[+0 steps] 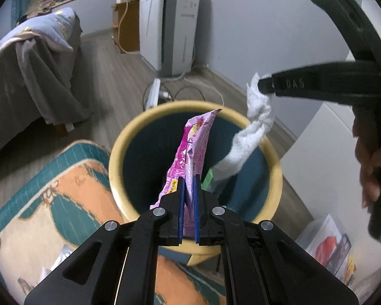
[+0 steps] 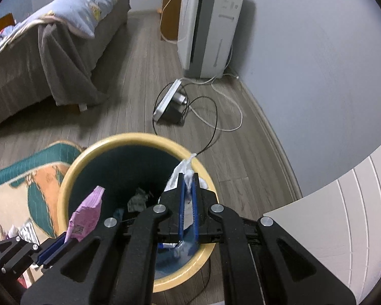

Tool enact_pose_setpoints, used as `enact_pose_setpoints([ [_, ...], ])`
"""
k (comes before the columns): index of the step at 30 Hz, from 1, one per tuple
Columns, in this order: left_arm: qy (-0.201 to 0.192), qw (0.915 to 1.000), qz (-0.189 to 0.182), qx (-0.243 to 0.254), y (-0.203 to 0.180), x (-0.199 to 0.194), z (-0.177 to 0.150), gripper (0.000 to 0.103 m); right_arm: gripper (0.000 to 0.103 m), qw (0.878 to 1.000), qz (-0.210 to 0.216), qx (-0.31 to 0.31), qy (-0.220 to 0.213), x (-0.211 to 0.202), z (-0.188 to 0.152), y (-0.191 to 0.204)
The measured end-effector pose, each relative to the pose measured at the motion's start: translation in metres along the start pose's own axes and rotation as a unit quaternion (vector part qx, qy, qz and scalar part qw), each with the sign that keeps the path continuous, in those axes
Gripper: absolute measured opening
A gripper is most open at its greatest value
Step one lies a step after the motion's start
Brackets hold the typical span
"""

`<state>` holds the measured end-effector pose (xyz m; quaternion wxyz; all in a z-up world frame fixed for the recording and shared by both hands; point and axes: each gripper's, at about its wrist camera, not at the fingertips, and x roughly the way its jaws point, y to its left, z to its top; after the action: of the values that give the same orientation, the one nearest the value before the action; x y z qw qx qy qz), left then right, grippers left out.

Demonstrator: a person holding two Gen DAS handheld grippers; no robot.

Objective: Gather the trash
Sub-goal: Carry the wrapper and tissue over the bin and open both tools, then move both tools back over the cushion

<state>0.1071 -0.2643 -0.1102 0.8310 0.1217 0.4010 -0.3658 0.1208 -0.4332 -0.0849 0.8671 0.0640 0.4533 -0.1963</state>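
**Two pieces of trash held over the bin**

A bed [image 2: 38, 58] with a brown cover fills the far left of the room, and a white appliance [image 2: 208, 25] stands against the far wall. On the wooden floor, beside a patterned rug [image 1: 45, 198], sits the round bin [image 1: 119, 152], yellow-rimmed and dark teal inside, with a few scraps at its bottom.

The left gripper [image 1: 189, 178] has its blue pads pressed together on a pink wrapper [image 1: 190, 147]. The wrapper is held by its near end over the bin's mouth, its long axis running up and away, the far tip over the far rim.

The right gripper [image 2: 188, 176] is clamped on a white tissue [image 1: 256, 117]. The tissue hangs lengthwise from the pads, its lower end trailing down inside the bin near the right rim.
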Motion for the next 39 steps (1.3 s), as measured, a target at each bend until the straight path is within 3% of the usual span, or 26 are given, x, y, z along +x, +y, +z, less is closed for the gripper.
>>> enact_pose_setpoints([
  [3,-0.014,0.9998,0.004,-0.009,0.003,-0.003,0.003,0.016,0.011,1.0,0.008,0.017,-0.007,-0.003,0.003,-0.003],
  [5,-0.021,0.9996,0.009,-0.015,0.004,-0.004,0.004,0.027,0.029,1.0,0.004,0.022,-0.012,-0.004,0.003,-0.005],
  [6,-0.024,0.9995,0.012,-0.015,0.004,-0.005,0.004,0.038,0.041,1.0,0.001,0.024,-0.014,-0.005,0.004,-0.005],
  [9,-0.031,0.9991,0.024,-0.018,0.006,-0.007,0.004,0.062,0.049,1.0,-0.004,0.023,-0.017,-0.005,0.004,-0.003],
  [10,-0.033,0.9988,0.032,-0.018,0.006,-0.008,0.004,0.076,0.06,1.0,-0.005,0.022,-0.017,-0.005,0.004,-0.002],
  [11,-0.036,0.9983,0.043,-0.019,0.006,-0.009,0.004,0.084,0.067,1.0,-0.006,0.022,-0.018,-0.005,0.004,-0.002],
  [12,-0.039,0.9978,0.05,-0.019,0.007,-0.01,0.005,0.095,0.081,1.0,-0.01,0.022,-0.019,-0.006,0.004,-0.002],
  [13,-0.044,0.997,0.062,-0.018,0.007,-0.012,0.004,0.096,0.094,0.999,-0.013,0.023,-0.02,-0.008,0.003,-0.002],
  [14,-0.044,0.9965,0.069,-0.016,0.008,-0.013,0.004,0.096,0.098,0.999,-0.015,0.026,-0.021,-0.009,0.004,-0.002],
  [20,-0.034,0.9953,0.09,-0.012,0.014,-0.024,-0.003,0.097,0.097,0.999,-0.009,0.035,-0.015,-0.013,0.002,-0.002],
  [27,-0.053,0.9923,0.106,-0.034,0.036,-0.074,-0.017,0.097,0.097,0.999,0.022,0.044,-0.005,-0.031,-0.006,0.006],
  [32,-0.069,0.986,0.143,-0.049,0.063,-0.125,-0.038,0.098,0.097,0.998,0.064,0.028,0.005,-0.053,-0.018,0.038],
  [39,-0.062,0.9743,0.192,-0.1,0.103,-0.181,-0.087,0.098,0.097,0.994,0.11,-0.017,0.004,-0.086,-0.045,0.097],
])
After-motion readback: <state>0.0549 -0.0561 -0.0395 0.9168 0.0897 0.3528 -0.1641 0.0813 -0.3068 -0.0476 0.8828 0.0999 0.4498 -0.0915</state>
